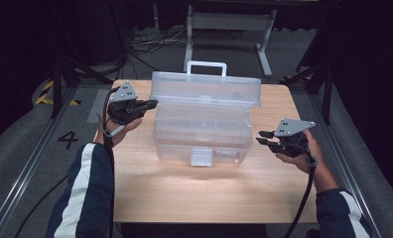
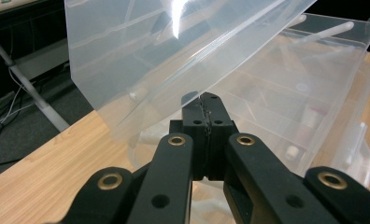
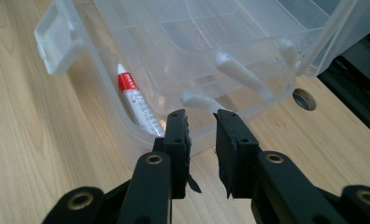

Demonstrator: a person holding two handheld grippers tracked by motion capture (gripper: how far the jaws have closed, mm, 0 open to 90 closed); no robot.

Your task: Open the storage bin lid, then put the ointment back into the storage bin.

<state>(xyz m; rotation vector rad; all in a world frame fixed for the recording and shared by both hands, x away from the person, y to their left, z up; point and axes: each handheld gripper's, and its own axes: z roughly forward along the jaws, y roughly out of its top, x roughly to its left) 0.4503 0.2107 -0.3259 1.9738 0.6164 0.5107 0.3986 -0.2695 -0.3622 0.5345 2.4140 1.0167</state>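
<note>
While the clear toolbox [image 1: 202, 134] is seen mid-table [image 1: 184, 193] with its lid [image 1: 204, 89] raised, the lid's 9 o'clock edge is clamped by the left gripper [image 1: 152, 103]; the right gripper [image 1: 262, 137], narrowly parted, is held at 3 o'clock beside the box.

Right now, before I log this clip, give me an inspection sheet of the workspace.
Surface: wooden table, round hole near the box.
Job's things: clear plastic box, lid raised, front latch hanging loose; red-and-white tube inside.
Clutter: nothing seen.
Grippers: left tool shut at the lid's edge; right tool open, beside the box.
Cables: one trailing from each tool; more on the floor behind.
Surroundings: dark curtains, white frame, floor marked 4.
</note>
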